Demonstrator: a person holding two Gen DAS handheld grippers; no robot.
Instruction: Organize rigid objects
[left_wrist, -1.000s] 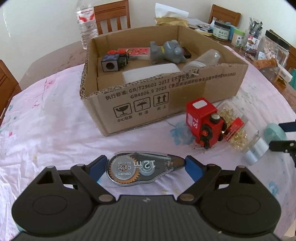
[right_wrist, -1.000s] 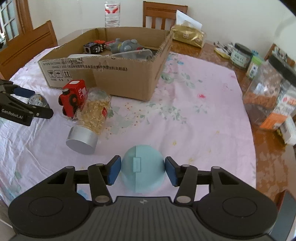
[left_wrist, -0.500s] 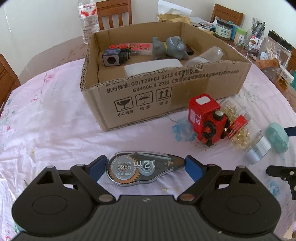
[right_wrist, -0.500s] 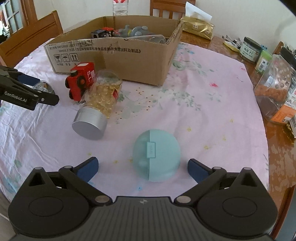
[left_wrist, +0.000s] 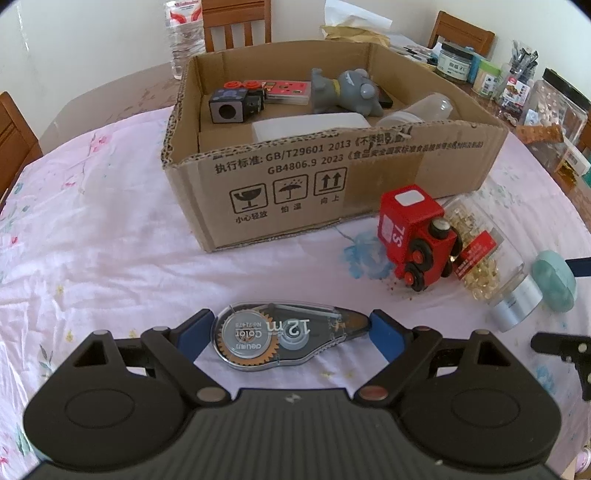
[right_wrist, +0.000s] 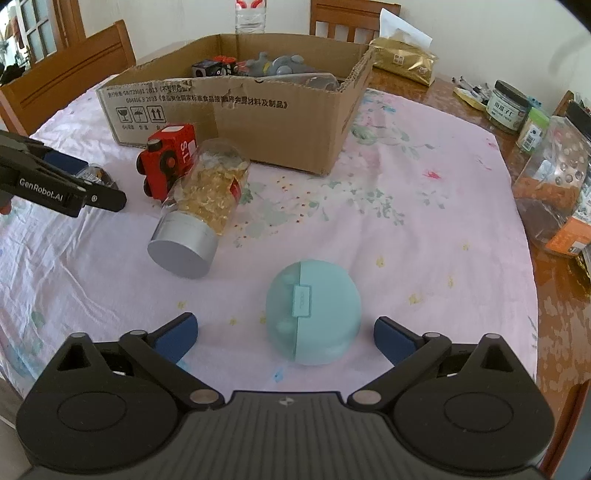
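Note:
My left gripper is shut lengthwise on a clear correction tape dispenser, just above the pink tablecloth in front of the cardboard box. A teal round case rests on the cloth between the wide-set pads of my right gripper. Its jaws are closing, and neither pad touches the case. A red toy train leans against a tipped jar of golden capsules by the box's front corner. The box holds a grey toy animal, a black cube and other items.
A water bottle and wooden chairs stand behind the box. Jars and clear containers crowd the table's right edge. A gold packet lies at the back. My left gripper's finger shows at the right wrist view's left.
My right gripper let go of the teal case: its jaws went from shut on it to wide apart. The left gripper keeps hold of the tape dispenser.

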